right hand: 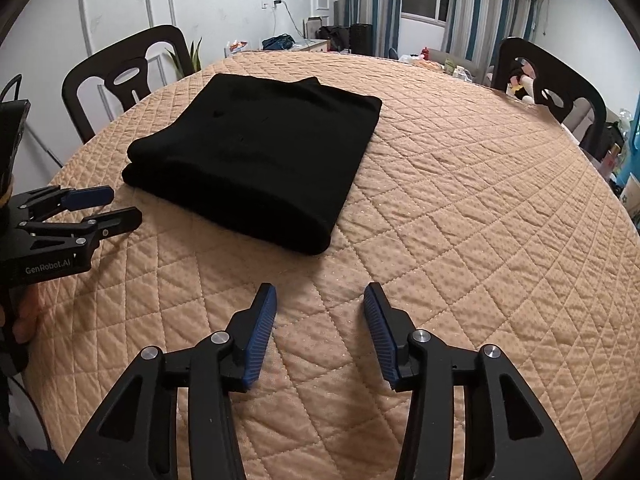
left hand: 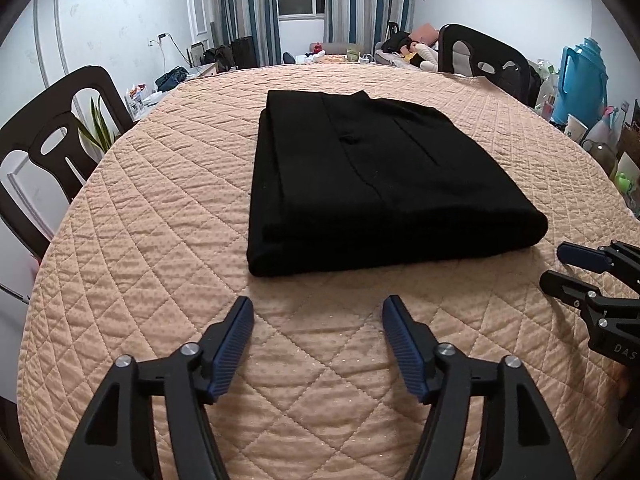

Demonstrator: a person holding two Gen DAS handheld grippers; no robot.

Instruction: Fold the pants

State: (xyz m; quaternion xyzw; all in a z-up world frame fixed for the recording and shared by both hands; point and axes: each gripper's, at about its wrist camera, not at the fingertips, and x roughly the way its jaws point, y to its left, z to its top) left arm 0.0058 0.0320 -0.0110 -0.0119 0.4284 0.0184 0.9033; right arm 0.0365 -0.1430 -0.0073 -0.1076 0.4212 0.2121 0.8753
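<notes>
Plainly, the pants (left hand: 380, 184) lie as a compact black stack on the quilted peach cover (left hand: 160, 280) of the counter, toward its middle, well clear of every edge. Several layers show at the near fold; the top layer sits slightly back from the bottom one along the left side.

Left gripper (left hand: 318, 312): jaws apart, nothing between them, over bare cover just short of the stack's near edge. Right gripper (right hand: 320, 300): jaws apart too, empty, over bare cover off the stack's near right corner. Neither touches the cloth.

Judgement: folding looks finished, or nearly so. Risks from here:

- A pad catching the near fold as a gripper pulls away or dips. The rounded edge stands proud of the cover and could be dragged, peeling the top layer open.
- A further fold, if tried. The stack is thick; jaws may bite only the upper layers, so the lower ones stay behind and the bundle skews.
- Uneven lift. One gripper sits at the middle, the other off a corner; unmatched motion would twist the stack.
- The quilted cover itself is soft and could be pinched along with the cloth and bunch up.

Dark chairs (right hand: 128, 72) stand at the far edges, well apart from the work.
</notes>
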